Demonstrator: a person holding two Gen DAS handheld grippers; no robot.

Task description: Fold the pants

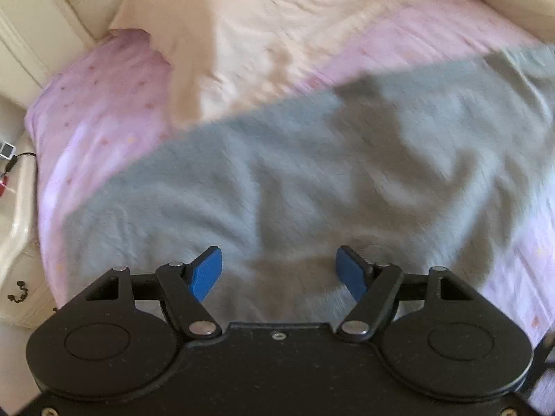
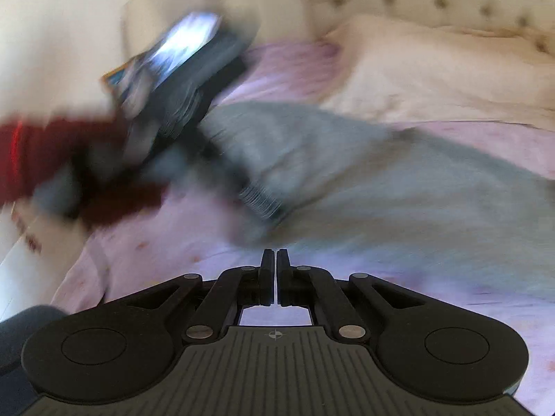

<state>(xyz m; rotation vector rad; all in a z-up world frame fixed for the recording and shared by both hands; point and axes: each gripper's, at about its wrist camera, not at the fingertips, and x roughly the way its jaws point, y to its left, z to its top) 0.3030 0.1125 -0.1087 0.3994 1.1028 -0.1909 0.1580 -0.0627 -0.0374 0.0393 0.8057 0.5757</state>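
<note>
Grey pants (image 1: 312,173) lie spread and wrinkled across a pink bedsheet (image 1: 97,111). My left gripper (image 1: 279,272) hovers over them, open, its blue pads wide apart with nothing between. In the right wrist view the pants (image 2: 381,180) stretch from centre to right. My right gripper (image 2: 275,270) is shut and empty, above the pink sheet just short of the pants' near edge. The left gripper (image 2: 256,201) shows there as a blurred black device held by a red-sleeved arm (image 2: 52,159), over the pants' left end.
A cream pillow (image 1: 263,34) lies at the head of the bed, against a tufted cream headboard (image 2: 451,3). A white nightstand (image 1: 14,208) with small items stands left of the bed. The pink sheet (image 2: 156,242) lies bare around the pants.
</note>
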